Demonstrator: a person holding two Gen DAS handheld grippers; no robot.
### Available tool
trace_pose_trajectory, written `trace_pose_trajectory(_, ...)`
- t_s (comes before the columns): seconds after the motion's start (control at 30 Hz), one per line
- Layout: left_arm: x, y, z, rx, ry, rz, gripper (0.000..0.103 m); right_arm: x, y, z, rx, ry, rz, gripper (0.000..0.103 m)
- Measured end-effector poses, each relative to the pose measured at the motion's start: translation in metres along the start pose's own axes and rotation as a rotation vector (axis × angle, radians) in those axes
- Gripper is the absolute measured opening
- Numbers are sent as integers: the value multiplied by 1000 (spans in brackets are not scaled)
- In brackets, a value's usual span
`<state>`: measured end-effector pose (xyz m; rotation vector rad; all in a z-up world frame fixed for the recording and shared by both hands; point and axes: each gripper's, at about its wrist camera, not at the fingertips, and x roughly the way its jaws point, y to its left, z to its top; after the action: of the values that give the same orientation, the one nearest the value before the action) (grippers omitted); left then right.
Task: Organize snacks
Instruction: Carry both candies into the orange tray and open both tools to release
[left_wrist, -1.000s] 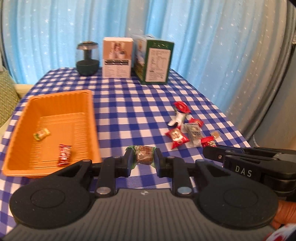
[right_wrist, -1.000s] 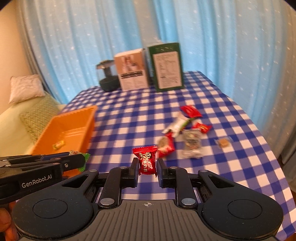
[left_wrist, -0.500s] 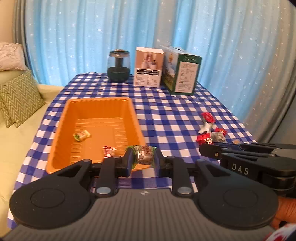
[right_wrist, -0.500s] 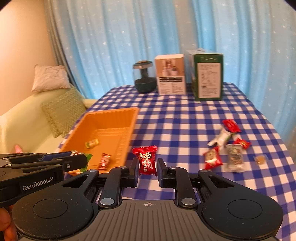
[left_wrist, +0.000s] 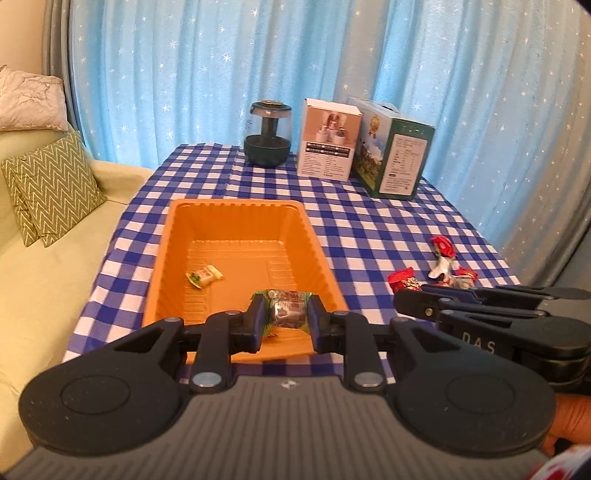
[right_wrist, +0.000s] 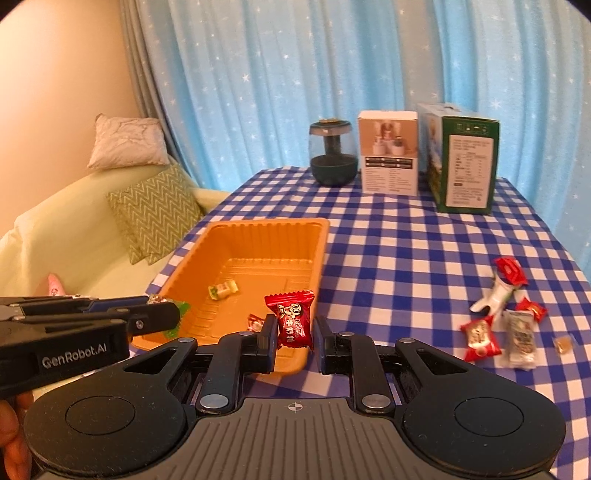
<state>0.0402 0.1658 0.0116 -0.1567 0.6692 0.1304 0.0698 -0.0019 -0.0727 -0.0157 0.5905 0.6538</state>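
Note:
An orange tray (left_wrist: 236, 206) (right_wrist: 266, 225) sits on the checked table, with a yellow-green candy (left_wrist: 204, 275) (right_wrist: 222, 288) and a small red candy (right_wrist: 255, 322) inside. My left gripper (left_wrist: 285, 317) is shut on a green-and-brown wrapped candy (left_wrist: 288, 307) above the tray's near end. My right gripper (right_wrist: 295, 334) is shut on a red wrapped candy (right_wrist: 292, 319) over the tray's near right corner. The left gripper also shows in the right wrist view (right_wrist: 162, 317). Several loose snacks (right_wrist: 498, 325) (left_wrist: 439, 266) lie on the table to the right.
A dark jar (left_wrist: 267, 134), a white box (left_wrist: 328, 138) and a green box (left_wrist: 393, 147) stand at the table's back edge before a blue curtain. A sofa with cushions (left_wrist: 51, 184) is left of the table.
Both grippers moved left with their candies, from over the table and loose snacks to above the tray's near end. Both stay shut.

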Motion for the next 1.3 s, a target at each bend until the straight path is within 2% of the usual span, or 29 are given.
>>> trace_pose_trajectory(0.37,35,39,19,21,38,6,21,50,8,20,1,35,41,20)
trace_pose_trajectory(0.8,82,48,20,61,99,2,24,89,-2,23,27,81,50,20)
trace_pose_trajectory(0.87,83,49,20,65,101,4,26,89,-2,22,30,83,48,20)
trace_pose_trajectory(1.3,64,58,19,52,89,30,26,90,3,22,32,94,75,21)
